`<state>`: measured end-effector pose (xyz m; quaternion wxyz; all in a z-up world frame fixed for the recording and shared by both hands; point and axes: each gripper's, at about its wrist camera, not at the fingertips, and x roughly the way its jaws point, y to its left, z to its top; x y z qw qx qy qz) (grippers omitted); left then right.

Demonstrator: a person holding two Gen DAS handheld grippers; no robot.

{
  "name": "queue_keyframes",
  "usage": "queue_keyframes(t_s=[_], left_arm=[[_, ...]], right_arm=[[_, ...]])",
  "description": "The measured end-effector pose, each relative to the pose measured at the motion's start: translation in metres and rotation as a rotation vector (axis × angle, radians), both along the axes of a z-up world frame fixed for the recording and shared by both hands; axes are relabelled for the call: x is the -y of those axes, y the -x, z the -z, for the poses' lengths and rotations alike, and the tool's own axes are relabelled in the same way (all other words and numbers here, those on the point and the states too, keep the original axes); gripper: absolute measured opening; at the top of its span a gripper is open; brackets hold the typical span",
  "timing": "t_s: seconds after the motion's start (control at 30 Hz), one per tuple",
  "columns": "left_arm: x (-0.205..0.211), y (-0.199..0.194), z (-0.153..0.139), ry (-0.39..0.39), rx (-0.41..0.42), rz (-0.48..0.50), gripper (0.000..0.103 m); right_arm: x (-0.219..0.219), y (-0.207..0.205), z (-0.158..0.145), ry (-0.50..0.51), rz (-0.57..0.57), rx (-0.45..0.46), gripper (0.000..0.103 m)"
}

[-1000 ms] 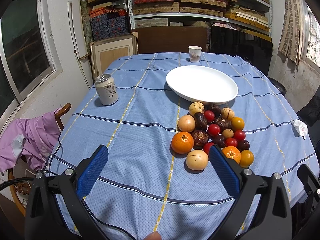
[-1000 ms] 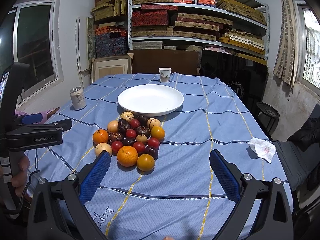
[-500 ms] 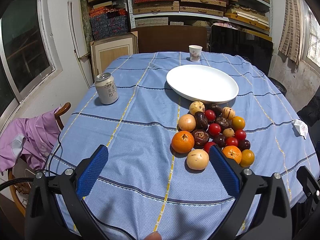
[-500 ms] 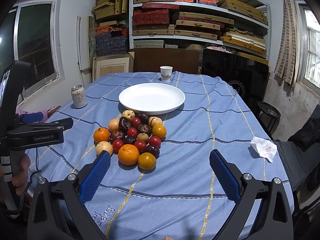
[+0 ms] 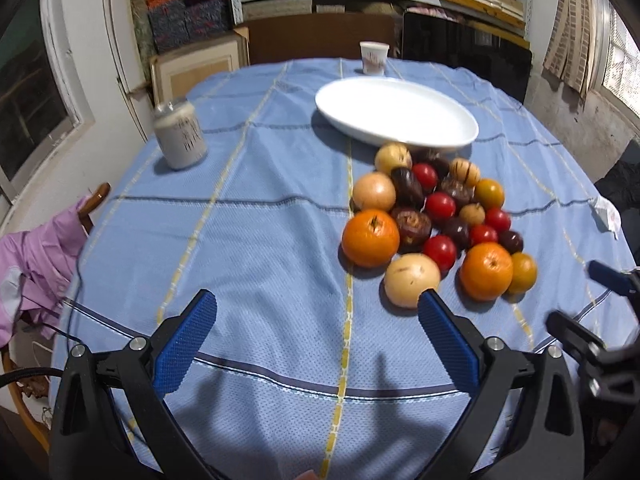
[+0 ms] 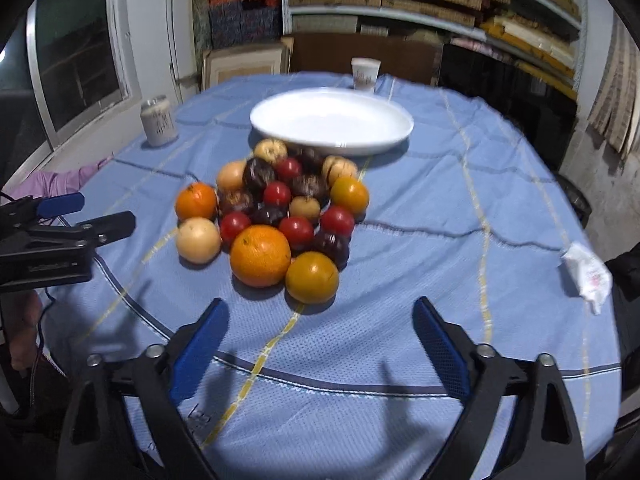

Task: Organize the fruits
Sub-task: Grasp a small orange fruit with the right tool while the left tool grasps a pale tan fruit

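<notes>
1. Fruit pile sits mid tabletop, touching near rim of white plate; oranges, tomatoes, dark fruits.
2. Left gripper: fingers released, nothing btwn them, just near-left of pile.
3. Right gripper: fingers apart, just been closing a bit, nothing btwn; yellow-orange fruit just beyond.
4. Can far left, paper cup behind plate.

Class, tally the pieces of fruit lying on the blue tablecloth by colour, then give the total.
Bright orange fruits: 2
Yellow-orange fruits: 2
Red fruits: 5
Dark brown-purple fruits: 6
Pale tan fruits: 5
Total: 20
</notes>
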<state>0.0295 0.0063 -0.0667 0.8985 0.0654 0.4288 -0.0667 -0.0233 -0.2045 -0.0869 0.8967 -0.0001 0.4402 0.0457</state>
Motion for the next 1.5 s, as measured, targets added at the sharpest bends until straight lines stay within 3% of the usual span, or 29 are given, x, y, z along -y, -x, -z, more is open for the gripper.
queue_keyframes(t_s=[0.13, 0.27, 0.4, 0.5, 0.63, 0.97, 1.0, 1.03, 1.07, 1.1, 1.2, 1.3, 1.5], left_arm=[[0.0, -0.007, 0.014, -0.01, -0.024, 0.0, 0.099], [0.007, -0.01, 0.022, -0.028, -0.038, 0.024, 0.099], [0.019, -0.007, 0.027, -0.059, -0.037, 0.052, 0.099], [0.026, -0.009, 0.03, -0.048, -0.051, 0.071, 0.099], [0.037, -0.01, 0.03, -0.029, -0.055, 0.098, 0.099], [0.055, -0.02, 0.039, 0.007, -0.05, 0.102, 0.098], [0.055, -0.02, 0.04, 0.009, -0.045, 0.102, 0.092], [0.057, -0.021, 0.042, 0.002, -0.05, 0.107, 0.078], [0.058, -0.023, 0.045, -0.004, -0.064, 0.115, 0.071], [0.06, -0.024, 0.048, -0.005, -0.083, 0.121, 0.065], [0.061, -0.022, 0.05, -0.015, -0.075, 0.122, 0.064], [0.066, -0.016, 0.049, -0.025, -0.042, 0.145, 0.042], [0.058, -0.007, 0.036, 0.028, 0.012, 0.13, 0.042]], right_arm=[[-0.003, -0.018, 0.019, 0.028, 0.019, -0.039, 0.078], [-0.003, -0.033, 0.026, 0.007, 0.022, -0.064, 0.062], [-0.004, -0.041, 0.027, 0.021, 0.023, -0.045, 0.057], [-0.004, -0.041, 0.028, -0.023, -0.021, -0.044, 0.037], [-0.003, -0.032, 0.028, 0.009, -0.035, -0.013, 0.037], [0.031, -0.023, 0.031, -0.071, 0.007, 0.031, 0.037], [0.031, -0.023, 0.032, -0.074, 0.007, 0.031, 0.038], [0.032, -0.023, 0.032, -0.078, 0.008, 0.031, 0.038], [0.033, -0.024, 0.032, -0.09, 0.01, 0.029, 0.038], [0.034, -0.024, 0.033, -0.096, 0.011, 0.028, 0.038], [0.034, -0.024, 0.033, -0.099, 0.011, 0.029, 0.038], [0.037, -0.024, 0.033, -0.128, 0.016, 0.027, 0.038], [0.039, -0.023, 0.033, -0.139, 0.017, 0.029, 0.038]])
